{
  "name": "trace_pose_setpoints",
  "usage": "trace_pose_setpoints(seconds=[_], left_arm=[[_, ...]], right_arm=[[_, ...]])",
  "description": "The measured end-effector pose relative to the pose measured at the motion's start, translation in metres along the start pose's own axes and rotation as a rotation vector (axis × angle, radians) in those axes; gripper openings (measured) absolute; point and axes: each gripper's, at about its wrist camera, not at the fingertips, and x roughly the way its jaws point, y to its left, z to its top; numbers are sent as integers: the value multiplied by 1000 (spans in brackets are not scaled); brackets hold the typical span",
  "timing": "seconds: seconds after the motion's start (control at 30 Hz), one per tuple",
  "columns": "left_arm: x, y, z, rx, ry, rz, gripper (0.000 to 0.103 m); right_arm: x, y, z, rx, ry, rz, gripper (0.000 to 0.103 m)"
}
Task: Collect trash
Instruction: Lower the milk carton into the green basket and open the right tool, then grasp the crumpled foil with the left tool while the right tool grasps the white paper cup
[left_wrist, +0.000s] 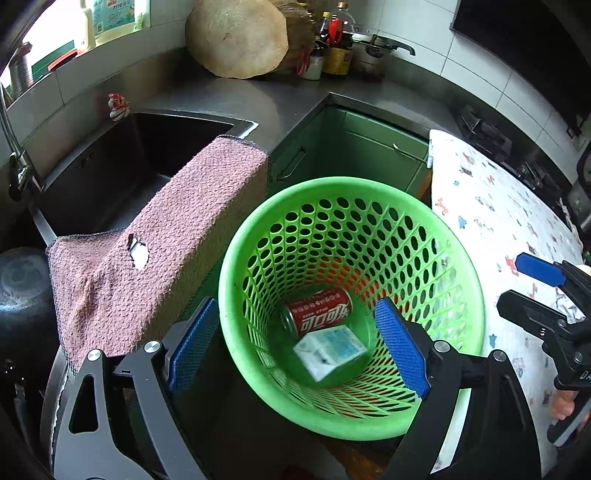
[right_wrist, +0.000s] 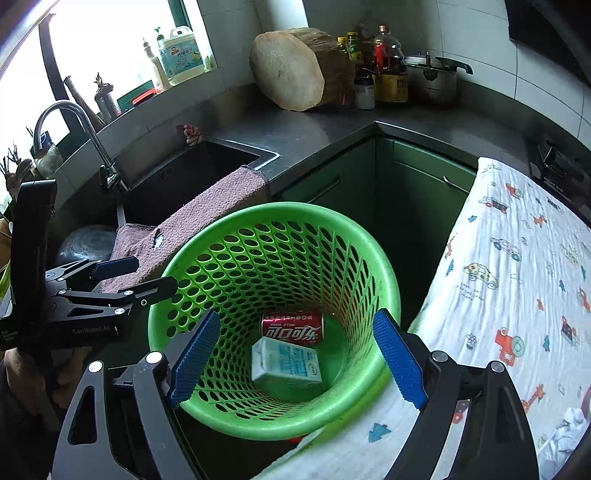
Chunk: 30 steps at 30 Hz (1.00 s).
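Observation:
A green perforated basket (left_wrist: 236, 258) (right_wrist: 384, 258) stands below both grippers. At its bottom lie a red cola can (left_wrist: 317, 312) (right_wrist: 291, 326) and a white-and-blue carton (left_wrist: 328, 350) (right_wrist: 284, 360); the carton looks blurred in the left wrist view. My left gripper (left_wrist: 297, 301) (right_wrist: 155, 274) is open over the basket's left rim, with nothing between its blue pads. My right gripper (right_wrist: 297, 314) (left_wrist: 511, 279) is open above the basket's right side, also holding nothing. Both hang well above the can and carton.
A pink towel (left_wrist: 166, 240) drapes over the sink (left_wrist: 122, 158) edge, left of the basket. A white cloth with a vehicle print (right_wrist: 517, 277) covers a surface on the right. Green cabinet doors (left_wrist: 354, 151) stand behind. A wooden block (right_wrist: 288, 70), bottles and a pot line the back counter.

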Motion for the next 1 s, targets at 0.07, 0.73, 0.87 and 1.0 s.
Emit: trace_pose_setpoints(seconds=[0.07,0.73,0.87,1.0], left_arm=[[-3,-12,-1,19,-6,-9,87],[-14,-160,-20,166,9,-163,88],[-11,-178,-20,182,18,-169,88],[-4,-190,-20,187,41,-179,88]], right_arm=[[-17,-9,-8,-1,-19,-31,85],[-169,-160,-89,78,-110,-340,89],[-171,-192,-93,75,-70,-376,89],[-165,-215,-97,59,-31,-366,88]])
